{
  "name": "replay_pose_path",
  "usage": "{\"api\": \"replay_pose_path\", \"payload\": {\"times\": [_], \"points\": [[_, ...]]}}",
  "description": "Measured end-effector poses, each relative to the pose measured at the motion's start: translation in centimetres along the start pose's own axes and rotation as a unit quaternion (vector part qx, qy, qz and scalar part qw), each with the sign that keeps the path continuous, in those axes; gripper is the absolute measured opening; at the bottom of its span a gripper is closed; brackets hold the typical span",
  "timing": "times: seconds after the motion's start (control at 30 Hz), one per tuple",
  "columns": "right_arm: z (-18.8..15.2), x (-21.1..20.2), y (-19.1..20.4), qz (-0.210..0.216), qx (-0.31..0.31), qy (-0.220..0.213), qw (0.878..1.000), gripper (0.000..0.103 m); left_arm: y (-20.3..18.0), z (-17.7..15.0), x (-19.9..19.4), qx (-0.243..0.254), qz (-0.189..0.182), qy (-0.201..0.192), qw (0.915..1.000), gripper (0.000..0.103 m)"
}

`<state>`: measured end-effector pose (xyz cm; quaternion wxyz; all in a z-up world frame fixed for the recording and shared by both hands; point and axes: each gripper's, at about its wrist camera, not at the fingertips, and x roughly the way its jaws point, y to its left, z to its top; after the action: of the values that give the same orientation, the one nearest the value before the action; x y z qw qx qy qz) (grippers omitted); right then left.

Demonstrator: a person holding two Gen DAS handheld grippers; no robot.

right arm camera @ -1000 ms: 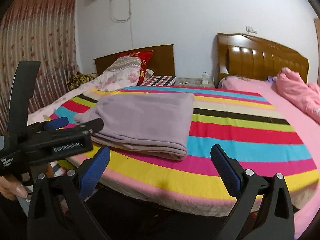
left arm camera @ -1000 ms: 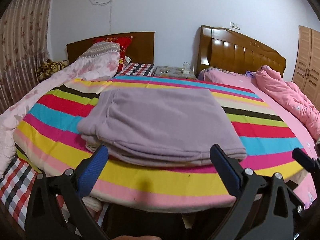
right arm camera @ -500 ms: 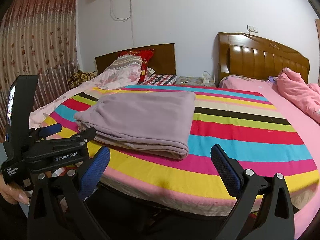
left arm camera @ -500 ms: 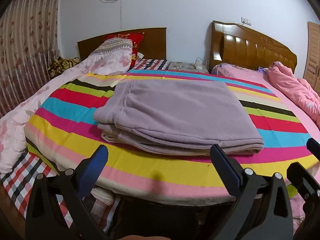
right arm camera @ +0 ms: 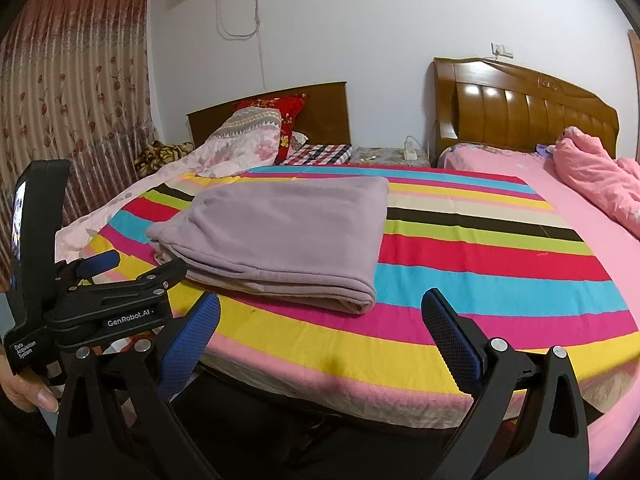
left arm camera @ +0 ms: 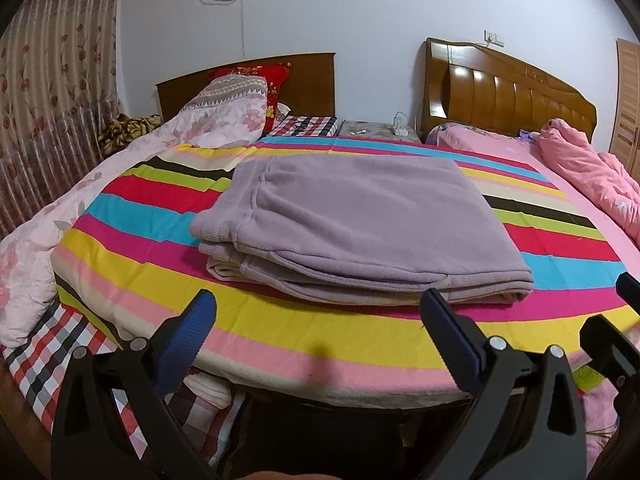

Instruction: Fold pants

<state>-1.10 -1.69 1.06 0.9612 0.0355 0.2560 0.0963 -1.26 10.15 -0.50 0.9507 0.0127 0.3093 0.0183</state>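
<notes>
Curtains [left arm camera: 52, 92] hung at the far left of the frame, and beside them a floral quilt [left arm camera: 120, 176] sloped down the edge of the bed. Centre frame, the lilac pants [left arm camera: 360, 224] lay on the striped blanket [left arm camera: 320, 332] as a flat, stacked rectangle, waistband toward the left, folded edge toward the right. To the right of the blanket lay a pink sheet [right arm camera: 520, 168] and a bunched pink duvet [left arm camera: 588, 180].

Along the bottom of the left wrist view, the left gripper [left arm camera: 318, 320] had its fingers spread wide with nothing between them, short of the bed's near edge. In the right wrist view the right gripper [right arm camera: 320, 320] was likewise spread and empty, with the left tool showing at lower left in a hand [right arm camera: 24, 388].

By my reading the folding was essentially done and both tools stood clear of the cloth. Any next move would be a light one: perhaps squaring the uneven layers at the near left corner, which would call for a shallow pinch without dragging the stack.
</notes>
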Motion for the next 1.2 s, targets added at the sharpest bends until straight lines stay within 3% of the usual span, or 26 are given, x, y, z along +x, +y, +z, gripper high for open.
{"api": "replay_pose_path", "payload": {"times": [1.2], "points": [[-0.44, 0.58, -0.4, 0.0, 0.018, 0.012, 1.0, 0.097, 0.37, -0.3, 0.35, 0.001, -0.006, 0.007, 1.0, 0.101]]}}
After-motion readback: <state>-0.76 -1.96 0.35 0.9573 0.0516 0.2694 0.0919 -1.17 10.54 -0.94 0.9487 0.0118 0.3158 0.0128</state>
